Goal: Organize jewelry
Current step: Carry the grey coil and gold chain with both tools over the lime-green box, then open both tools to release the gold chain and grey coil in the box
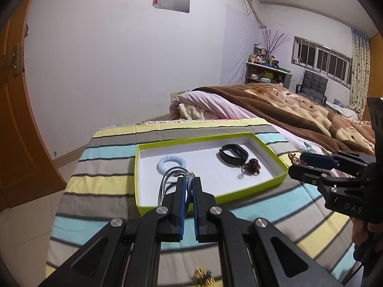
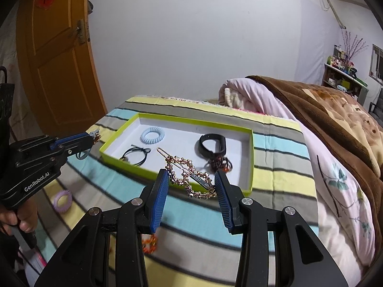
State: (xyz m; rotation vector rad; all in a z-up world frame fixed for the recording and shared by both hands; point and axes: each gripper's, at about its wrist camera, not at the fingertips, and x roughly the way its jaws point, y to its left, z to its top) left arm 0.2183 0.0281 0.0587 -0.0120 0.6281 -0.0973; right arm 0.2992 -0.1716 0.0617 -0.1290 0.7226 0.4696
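right wrist view shows my right gripper (image 2: 191,184) with its jaws spread wide around a gold beaded hair clip (image 2: 189,177), which spans the gap at a slant; whether the pads truly pinch its ends i cannot tell. it hangs just over the near rim of the green-edged tray (image 2: 250,157), i judge so it can go inside beside the black band (image 2: 211,144), the pale blue coil tie (image 2: 152,135) and the thin black cord (image 2: 136,154). my left gripper (image 1: 188,179) is clamped on a grey-blue hair tie (image 1: 167,177), held above the tray's near corner for the same reason. a purple coil tie (image 2: 62,201) waits on the striped cloth (image 2: 275,167).
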